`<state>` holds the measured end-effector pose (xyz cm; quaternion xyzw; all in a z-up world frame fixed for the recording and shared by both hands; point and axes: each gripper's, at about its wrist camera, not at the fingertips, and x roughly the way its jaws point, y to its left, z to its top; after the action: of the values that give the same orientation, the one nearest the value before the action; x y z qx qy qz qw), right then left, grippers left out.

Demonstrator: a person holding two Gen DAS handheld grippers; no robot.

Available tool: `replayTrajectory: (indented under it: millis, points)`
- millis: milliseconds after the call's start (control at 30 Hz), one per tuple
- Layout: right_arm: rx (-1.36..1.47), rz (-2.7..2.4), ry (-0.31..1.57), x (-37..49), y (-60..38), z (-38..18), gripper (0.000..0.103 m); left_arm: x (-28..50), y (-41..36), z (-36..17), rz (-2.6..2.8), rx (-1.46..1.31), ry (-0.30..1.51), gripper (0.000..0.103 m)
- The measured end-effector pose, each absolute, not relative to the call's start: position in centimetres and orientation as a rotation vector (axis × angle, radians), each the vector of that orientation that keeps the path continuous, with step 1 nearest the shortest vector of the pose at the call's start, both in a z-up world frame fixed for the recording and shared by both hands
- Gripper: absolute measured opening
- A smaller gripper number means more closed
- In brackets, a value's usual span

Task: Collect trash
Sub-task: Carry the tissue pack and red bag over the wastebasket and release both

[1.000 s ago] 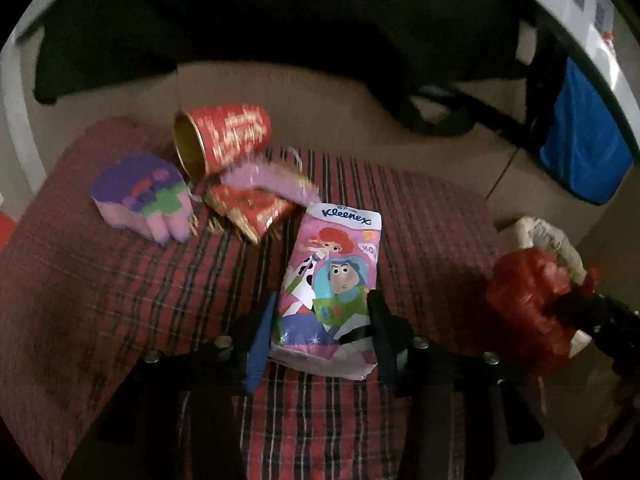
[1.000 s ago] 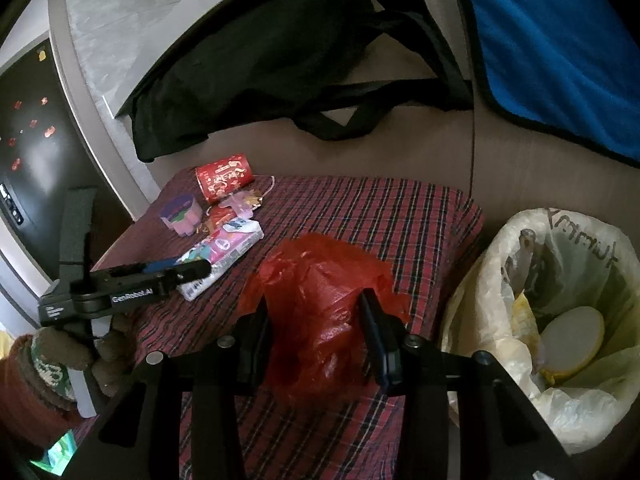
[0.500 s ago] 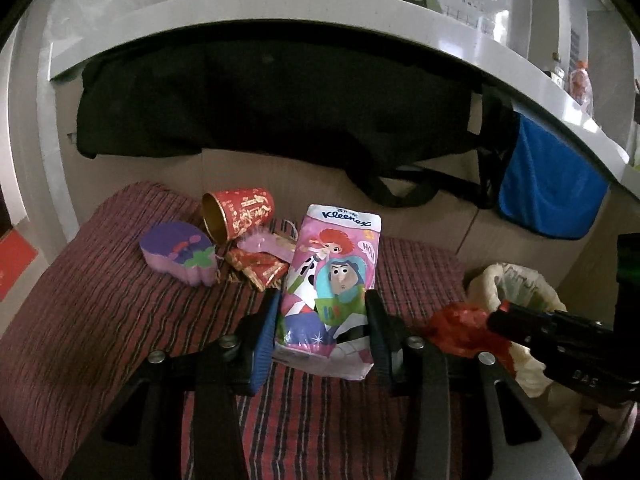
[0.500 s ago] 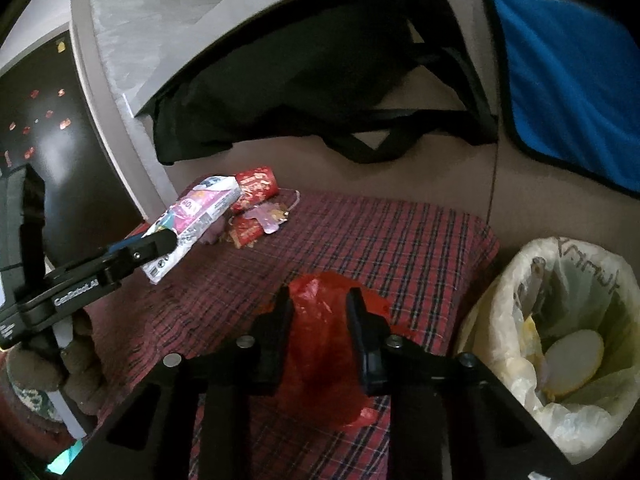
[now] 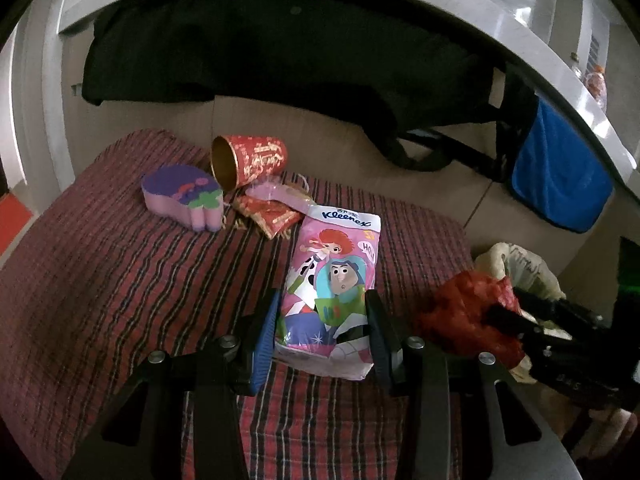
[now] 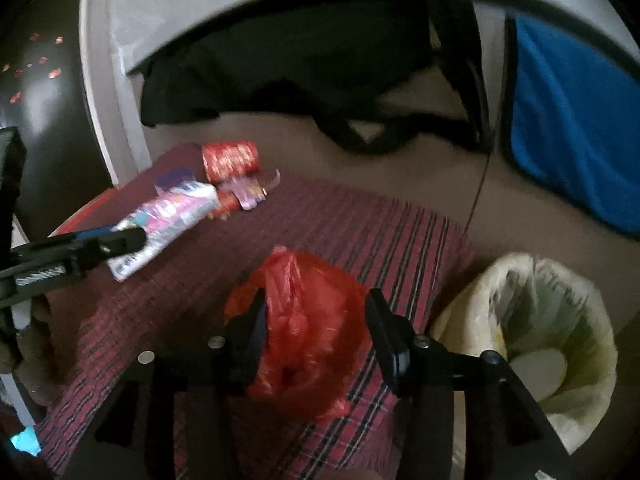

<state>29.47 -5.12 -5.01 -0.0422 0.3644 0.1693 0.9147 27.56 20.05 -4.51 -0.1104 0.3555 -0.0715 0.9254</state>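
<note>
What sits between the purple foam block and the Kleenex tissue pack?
In the left wrist view, crumpled red-and-gold wrappers with a pink plastic strip lie between the purple foam block and the Kleenex tissue pack.

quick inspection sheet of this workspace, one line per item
surface: red plaid cloth covering a low platform
job's things: Kleenex pack between the left tongs; red plastic bag between the right tongs; lined trash bin to the right, already holding waste
clutter: red paper cup on its side, purple sponge, red wrappers
grippers: left shut on the pack; right closed around the bag
cables: nothing seen
surroundings: black bag and blue cloth hanging behind
</note>
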Motion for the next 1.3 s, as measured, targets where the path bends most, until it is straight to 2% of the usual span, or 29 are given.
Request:
replayTrajectory:
  millis: [133,200,233,267,367,600,800,1300]
  points:
    - [0.026,0.382,0.816,30.8,-6.1,-6.8,0.056,27.4,20.3,-4.8,-0.135,-0.240,0.731,0.042]
    - [0.090,0.410,0.851,31.3,-6.3,-7.4,0.056,27.2,20.5,-4.8,-0.126,-0.251,0.731,0.042]
    - [0.105,0.422,0.854,31.4,-6.3,-7.4,0.052,27.2,20.6,-4.7,-0.123,-0.256,0.728,0.042]
    - [0.100,0.424,0.843,31.2,-6.1,-7.1,0.049,27.0,20.6,-4.6,-0.119,-0.259,0.723,0.042]
    - [0.038,0.417,0.781,30.3,-5.3,-5.6,0.045,26.2,20.2,-3.1,-0.107,-0.247,0.665,0.042]
    - [0.046,0.424,0.627,28.7,-5.7,0.9,0.045,23.8,18.0,2.5,-0.067,-0.159,0.487,0.042]
    - [0.054,0.420,0.531,27.8,-6.8,5.2,0.045,22.8,15.4,5.5,-0.087,-0.131,0.413,0.042]
    - [0.038,0.307,0.414,25.4,-14.3,7.6,0.045,22.5,6.7,7.8,-0.137,-0.055,0.328,0.043]
